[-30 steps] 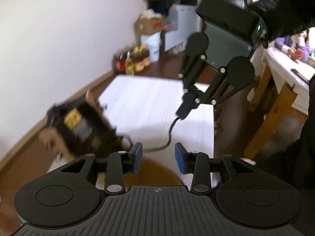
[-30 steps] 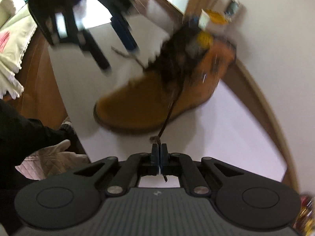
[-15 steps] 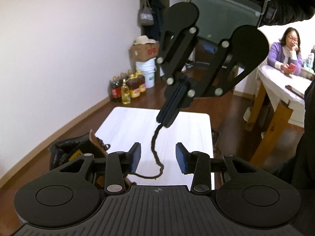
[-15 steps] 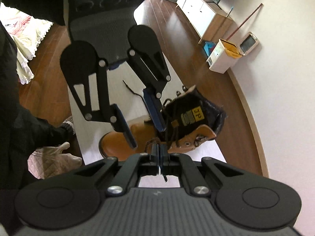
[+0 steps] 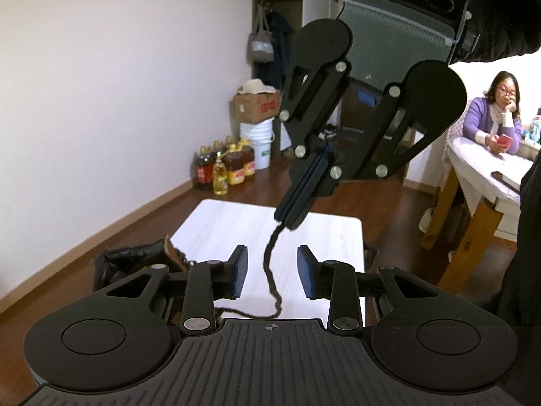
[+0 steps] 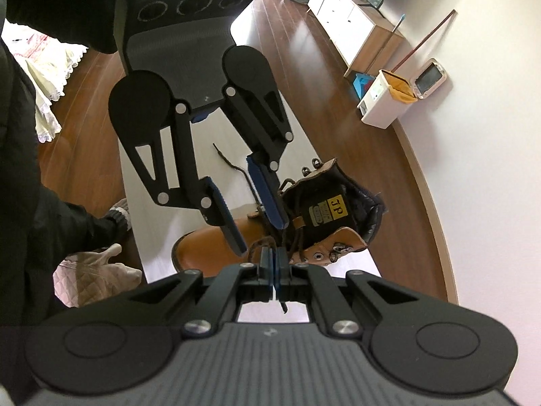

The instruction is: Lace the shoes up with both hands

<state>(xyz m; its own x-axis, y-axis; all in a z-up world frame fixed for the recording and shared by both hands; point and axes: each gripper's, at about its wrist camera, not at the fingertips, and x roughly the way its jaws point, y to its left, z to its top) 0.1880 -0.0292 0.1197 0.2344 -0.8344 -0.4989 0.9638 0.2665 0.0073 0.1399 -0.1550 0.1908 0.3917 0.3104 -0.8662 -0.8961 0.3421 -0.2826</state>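
Observation:
A tan boot (image 6: 206,247) with a dark tongue and yellow label (image 6: 333,204) lies on the white table (image 6: 304,165); in the left wrist view only its collar (image 5: 135,264) shows, at the left. My right gripper (image 6: 273,264) is shut on the dark lace (image 5: 270,270), whose short end (image 6: 283,306) pokes out behind the pads. From the right gripper (image 5: 287,220) the lace hangs down between the blue pads of my left gripper (image 5: 272,272). Those jaws are closing, and neither pad touches the lace. The left gripper (image 6: 259,235) hovers just above the boot's eyelets.
The other lace end (image 6: 226,159) trails over the table. Oil bottles (image 5: 225,169), a white bucket (image 5: 258,142) and a cardboard box (image 5: 255,105) stand by the far wall. A person (image 5: 490,118) sits at a wooden table on the right. A white bin (image 6: 389,101) stands on the floor.
The right gripper has risen with the lace and drawn it up taut. The left gripper's jaws have narrowed around the hanging lace. The boot, blurred a second ago, now lies still.

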